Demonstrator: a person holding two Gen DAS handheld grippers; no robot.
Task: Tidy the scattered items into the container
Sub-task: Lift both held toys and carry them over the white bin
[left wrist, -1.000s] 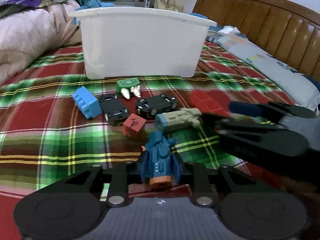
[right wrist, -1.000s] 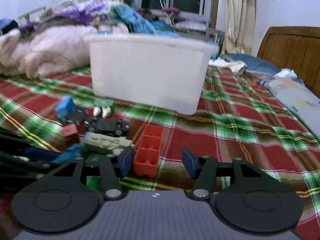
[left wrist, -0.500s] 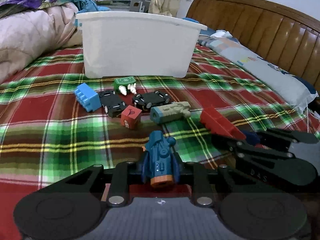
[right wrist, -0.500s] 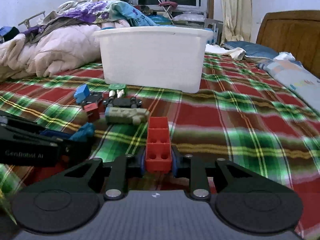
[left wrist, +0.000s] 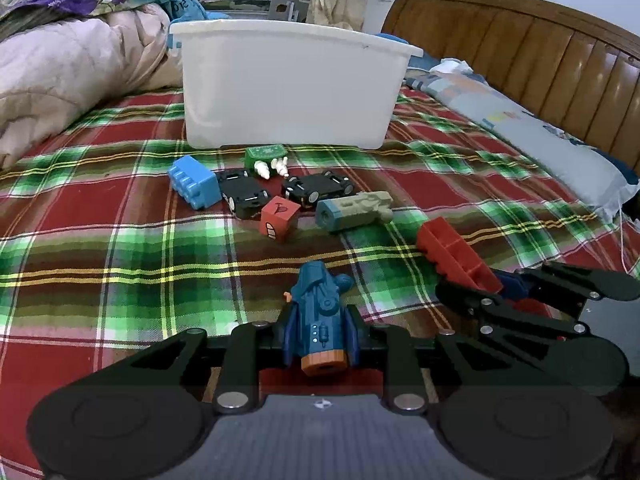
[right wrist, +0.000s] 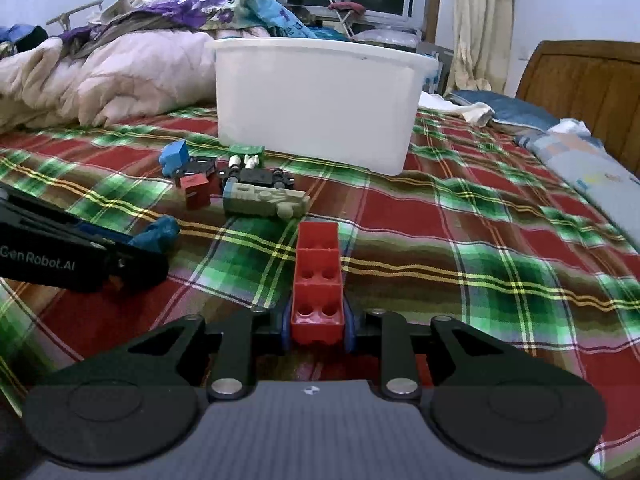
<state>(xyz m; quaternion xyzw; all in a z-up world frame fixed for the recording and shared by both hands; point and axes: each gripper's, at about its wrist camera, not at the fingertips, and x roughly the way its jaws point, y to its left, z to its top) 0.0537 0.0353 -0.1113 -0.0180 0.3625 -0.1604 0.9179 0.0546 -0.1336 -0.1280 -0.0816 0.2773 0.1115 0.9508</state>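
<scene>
1. At the far left of the bed, a pink quilt point(left wrist: 72, 76) is heaped on the plaid bedspread point(left wrist: 100, 248).
2. A light blue block point(left wrist: 195, 183) lies at the left end of the scattered toys, touching a black car chassis point(left wrist: 244, 194).
3. The white plastic bin point(left wrist: 288, 88) stands upright at the far middle of the bed, just behind the toys.
4. A green block with white pegs point(left wrist: 266, 158) sits just in front of the bin's wall.
5. A small red cube point(left wrist: 279, 218) rests near the first chassis; a second black chassis point(left wrist: 318, 188) lies just to its right.
6. A grey-and-blue toy cannon point(left wrist: 354, 210) lies on its side, right of the cube.
7. In the near middle, the left tongs point(left wrist: 318, 336) are clenched on a dark blue toy rocket point(left wrist: 318, 320), its orange end facing the camera.
8. To the right, the right tongs point(right wrist: 318, 324) are clenched on a long red building brick point(right wrist: 318, 280), which points away toward the bin.
9. A wooden headboard point(left wrist: 540, 76) and a pale pillow point(left wrist: 540, 140) run along the right side.
</scene>
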